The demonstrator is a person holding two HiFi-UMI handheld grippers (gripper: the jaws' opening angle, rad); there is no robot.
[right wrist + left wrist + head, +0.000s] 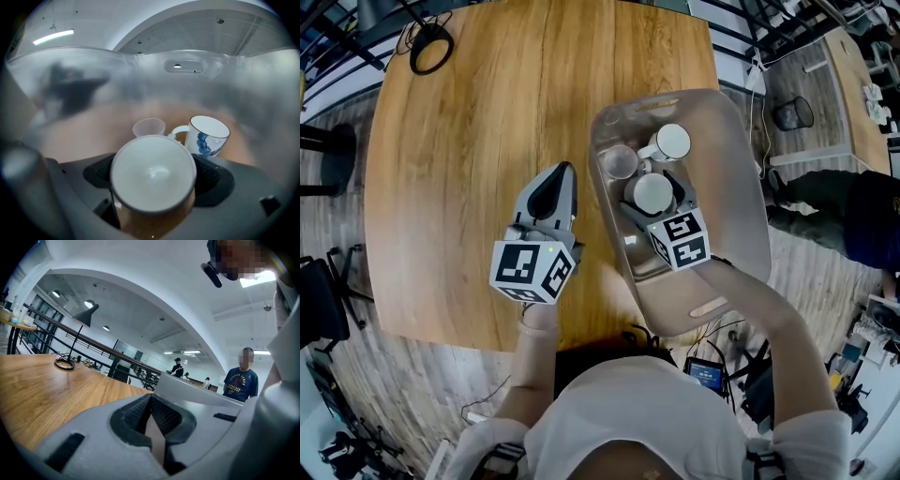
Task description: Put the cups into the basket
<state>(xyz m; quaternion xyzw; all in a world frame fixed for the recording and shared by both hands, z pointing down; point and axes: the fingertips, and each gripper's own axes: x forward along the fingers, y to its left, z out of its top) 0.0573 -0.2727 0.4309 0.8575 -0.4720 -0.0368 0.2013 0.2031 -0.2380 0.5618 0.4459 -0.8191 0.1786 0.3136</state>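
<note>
A translucent basket [741, 178] stands on the right part of the wooden table [469, 159]. Inside it stand a white mug with a blue pattern [208, 136] [670, 142] and a small clear plastic cup [149, 127] [619, 161]. My right gripper [654, 202] reaches into the basket, shut on a cup with a white inside and tan outside [153, 173] [652, 190], held upright just in front of the other two. My left gripper [551, 199] rests low over the table just left of the basket, its jaws shut with nothing between them; the basket's rim [197, 391] shows beyond it.
A black cable coil [431, 47] [64, 364] lies at the table's far left corner. Bare wood stretches left of and beyond the left gripper. A person in a dark shirt [240, 380] stands beyond the table. A waste bin [792, 112] stands on the floor at right.
</note>
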